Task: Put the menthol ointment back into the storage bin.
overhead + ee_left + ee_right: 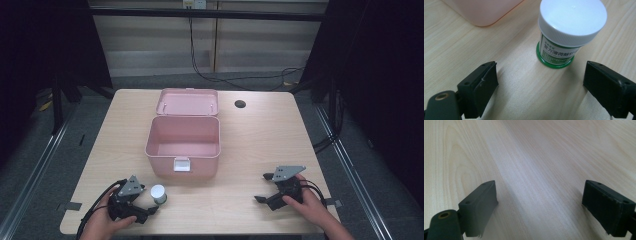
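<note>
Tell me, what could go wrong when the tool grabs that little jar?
The jar stands upright ahead of the open left tool, not between its pads yet. A crooked push might tip it or roll it. The pink box stands close behind, so the jar could bump its wall instead of going inside.

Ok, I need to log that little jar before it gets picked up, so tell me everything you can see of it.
The small jar stands upright on the wooden table, just in front of the open pink box, apart from it. It has a white ribbed screw cap, closed, a white and green printed label, and a green base ring; it looks like plastic. The left gripper is open, its jaws short of the jar, not touching it.
</note>
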`<state>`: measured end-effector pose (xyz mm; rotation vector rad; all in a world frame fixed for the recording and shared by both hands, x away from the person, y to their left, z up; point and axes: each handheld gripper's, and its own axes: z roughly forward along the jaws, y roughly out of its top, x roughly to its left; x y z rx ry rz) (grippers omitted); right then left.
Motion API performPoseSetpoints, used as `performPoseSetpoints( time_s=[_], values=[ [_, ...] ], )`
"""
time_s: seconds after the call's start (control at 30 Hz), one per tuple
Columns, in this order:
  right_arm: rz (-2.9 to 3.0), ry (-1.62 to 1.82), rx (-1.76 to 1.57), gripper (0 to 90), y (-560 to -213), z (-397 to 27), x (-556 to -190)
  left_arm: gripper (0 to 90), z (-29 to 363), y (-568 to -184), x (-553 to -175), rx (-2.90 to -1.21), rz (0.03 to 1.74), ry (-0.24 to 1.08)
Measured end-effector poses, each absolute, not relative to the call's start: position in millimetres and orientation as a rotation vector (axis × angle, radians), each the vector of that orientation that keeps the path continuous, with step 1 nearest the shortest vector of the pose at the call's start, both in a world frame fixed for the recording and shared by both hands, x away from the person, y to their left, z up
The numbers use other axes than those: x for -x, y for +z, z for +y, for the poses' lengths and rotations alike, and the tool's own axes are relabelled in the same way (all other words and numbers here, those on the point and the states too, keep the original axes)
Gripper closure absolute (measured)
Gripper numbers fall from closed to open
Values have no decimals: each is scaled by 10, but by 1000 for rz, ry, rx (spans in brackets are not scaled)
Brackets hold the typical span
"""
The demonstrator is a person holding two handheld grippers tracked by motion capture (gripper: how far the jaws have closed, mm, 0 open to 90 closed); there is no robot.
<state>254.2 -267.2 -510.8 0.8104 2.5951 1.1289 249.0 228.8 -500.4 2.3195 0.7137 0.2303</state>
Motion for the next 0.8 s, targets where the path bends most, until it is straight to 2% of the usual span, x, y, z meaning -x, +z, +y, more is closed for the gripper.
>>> performPoseSetpoints(
  time_s=[0.23,0.3,0.47,0.6,0.8],
  values=[
    [2595,1129,-810,122,-5108,-2672,-2542,118,2266,-4989,-2498,-2331,731,230],
    [2595,1129,-810,122,-5108,-2672,-2542,152,2244,-4957,-2501,-2356,757,221],
    [2595,1129,-811,121,-5108,-2672,-2542,194,2165,-4833,-2559,-2499,779,148],
    [2595,1129,-810,121,-5108,-2672,-2542,206,2107,-4771,-2578,-2568,794,128],
    [2595,1129,-811,122,-5108,-2672,-2542,232,1981,-4708,-2630,-2650,841,15]
  ],
)
